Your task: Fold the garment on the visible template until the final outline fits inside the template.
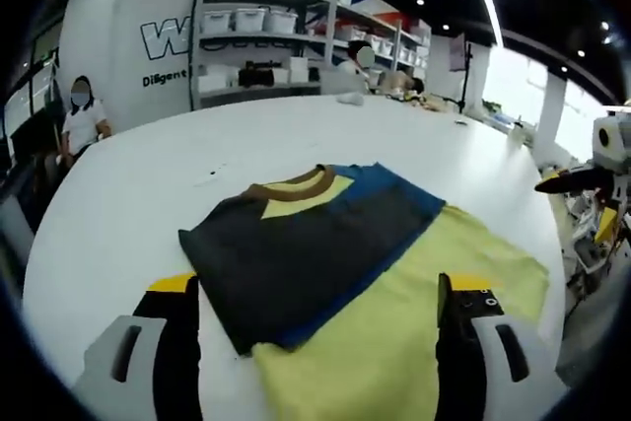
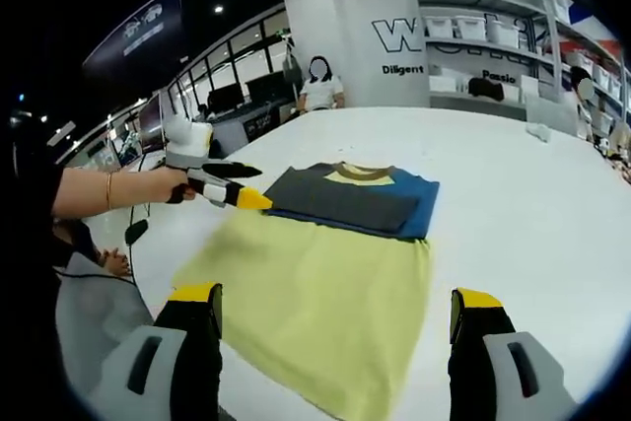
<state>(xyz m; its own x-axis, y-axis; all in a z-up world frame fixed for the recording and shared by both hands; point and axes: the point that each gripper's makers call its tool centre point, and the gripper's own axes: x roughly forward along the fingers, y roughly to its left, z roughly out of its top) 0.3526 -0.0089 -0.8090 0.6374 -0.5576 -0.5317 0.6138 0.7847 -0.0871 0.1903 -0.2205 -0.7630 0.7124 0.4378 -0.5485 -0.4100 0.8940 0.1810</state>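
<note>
The garment (image 2: 335,263) lies partly folded on the white table (image 2: 513,214). The left gripper (image 2: 242,196), seemingly empty beside its collar end, and the released right gripper (image 2: 335,327) should be aligned before the hem is lifted.

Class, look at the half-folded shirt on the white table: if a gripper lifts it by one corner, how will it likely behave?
The shirt is probably floppy: it lies flat, its dark upper part folded over. A lifted corner would likely let the rest sag and that fold slip open. It looks thin, so probably light; on the smooth table it may slide when pushed.
</note>
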